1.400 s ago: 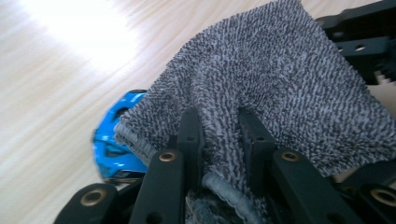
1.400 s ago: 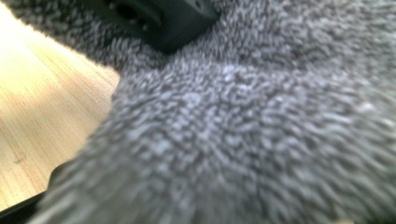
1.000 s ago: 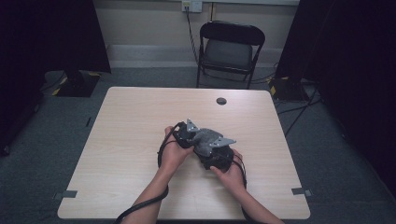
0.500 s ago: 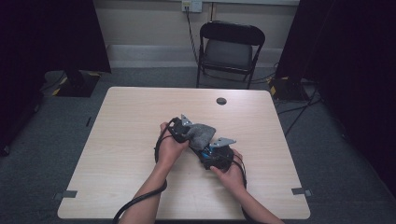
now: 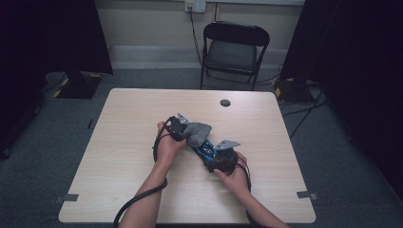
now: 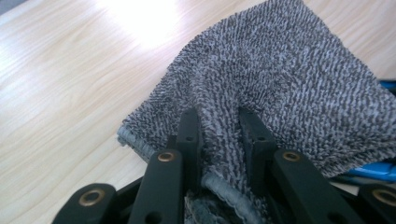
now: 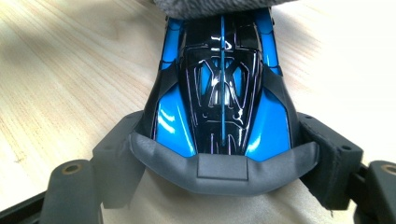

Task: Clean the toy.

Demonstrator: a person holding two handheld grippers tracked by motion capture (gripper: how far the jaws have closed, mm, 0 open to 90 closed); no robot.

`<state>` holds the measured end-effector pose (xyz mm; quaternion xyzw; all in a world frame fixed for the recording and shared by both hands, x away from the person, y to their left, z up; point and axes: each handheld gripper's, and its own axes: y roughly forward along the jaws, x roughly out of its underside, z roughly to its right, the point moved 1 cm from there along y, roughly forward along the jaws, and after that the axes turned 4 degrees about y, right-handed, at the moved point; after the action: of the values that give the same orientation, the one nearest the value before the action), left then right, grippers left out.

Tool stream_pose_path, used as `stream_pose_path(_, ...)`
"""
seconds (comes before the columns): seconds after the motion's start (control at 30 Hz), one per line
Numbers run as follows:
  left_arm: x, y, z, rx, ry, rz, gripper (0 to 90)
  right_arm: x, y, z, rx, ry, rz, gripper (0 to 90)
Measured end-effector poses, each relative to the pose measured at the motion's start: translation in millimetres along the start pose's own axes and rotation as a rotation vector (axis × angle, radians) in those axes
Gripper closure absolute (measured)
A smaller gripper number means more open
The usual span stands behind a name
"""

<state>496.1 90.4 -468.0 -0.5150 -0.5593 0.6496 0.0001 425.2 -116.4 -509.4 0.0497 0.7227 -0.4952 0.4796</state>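
Mid-table, left gripper (image 6: 219,140) fingers pinching speckled grey cloth (image 6: 280,79), right gripper (image 7: 224,154) fingers clamping glossy blue-black toy car (image 7: 222,93)

No lettering, label, brand, number or sign can be read anywhere: the toy car (image 7: 222,100) carries only blue and black line patterns, and the grey cloth (image 6: 280,88) is unmarked.

right tool (image 7: 223,140) | clamps blue-black toy car (image 7: 219,93) | grey cloth (image 7: 210,7) on far end
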Motion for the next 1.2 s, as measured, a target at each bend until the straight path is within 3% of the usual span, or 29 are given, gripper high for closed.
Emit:
stream_pose_path(0.1,5.7,0.4,-5.8,-0.001,-0.034,0.002,73.2,0.0,0.0,0.1,0.0,0.0,0.0,23.8)
stream_pose_path(0.8,26.2,-11.1,-32.3,-0.043,-0.068,-0.041,73.2,0.0,0.0,0.0,-0.001,0.001,0.001,23.9)
stream_pose_path(1.07,30.3,-25.6,-42.2,-0.051,-0.104,-0.006,73.3,0.0,0.0,0.0,-0.001,0.001,0.001,23.8)
stream_pose_path(1.2,28.3,-38.8,-43.4,-0.042,-0.123,0.034,73.2,0.0,0.0,0.0,0.0,0.001,0.001,23.8)
